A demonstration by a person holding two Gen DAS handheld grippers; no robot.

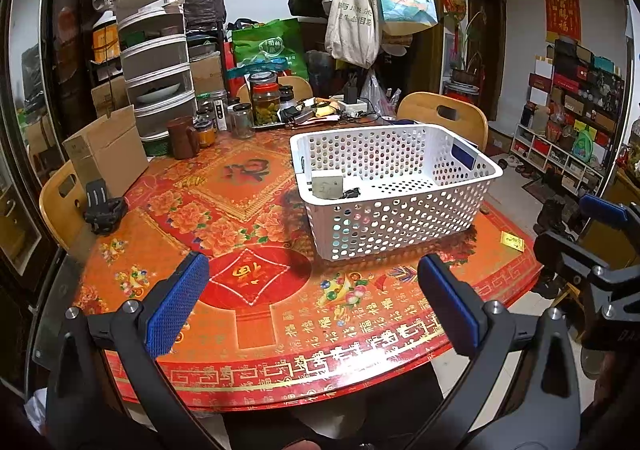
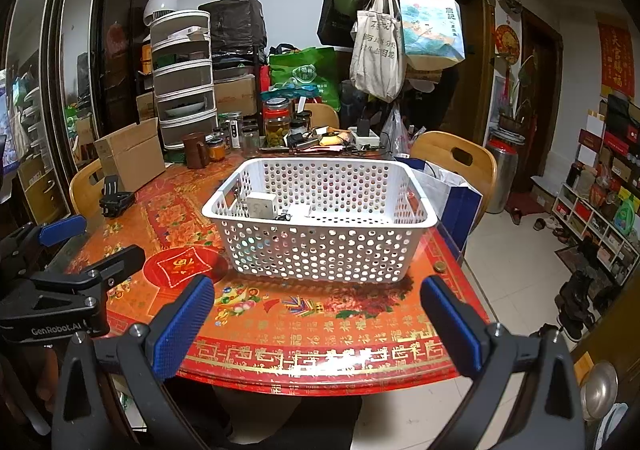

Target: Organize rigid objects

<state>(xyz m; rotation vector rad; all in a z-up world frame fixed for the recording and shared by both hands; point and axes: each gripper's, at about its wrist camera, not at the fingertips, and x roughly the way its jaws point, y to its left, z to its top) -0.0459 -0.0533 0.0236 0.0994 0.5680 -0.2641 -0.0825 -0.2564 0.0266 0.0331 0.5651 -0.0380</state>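
Two grippers hang over the near edge of my table [image 1: 256, 334], both spread wide with nothing between their blue pads. My left gripper [image 1: 312, 306] sits left of the white perforated basket [image 1: 400, 218], and my right gripper [image 2: 318, 324] faces the basket's near long wall head-on. On the right wrist view I can read "GenRobot.AI" on the black body of the left unit where it pokes in from the side.

Inside the basket, against its left end, lies a small white cube [image 2: 261, 205] like a charger, with a flat white piece [image 2: 299, 210] beside it and a small dark item [image 2: 283, 216] between them; I cannot tell what the dark one is. Left of the basket, by the table's edge, rests a black clip-like gadget [image 1: 105, 210], and behind that stands a cardboard box [image 1: 108, 154]. Beyond the basket a brown mug [image 1: 182, 136] and glass jars [image 1: 265, 102] crowd the far side. Right of the basket, near the table's rim, lies a yellow slip [image 1: 512, 241], its print too small to read, and a coin-like disc [image 2: 440, 267].

Gold Chinese characters run round the red tablecloth border; canvas bags [image 2: 376, 58] behind the basket carry Chinese print too.
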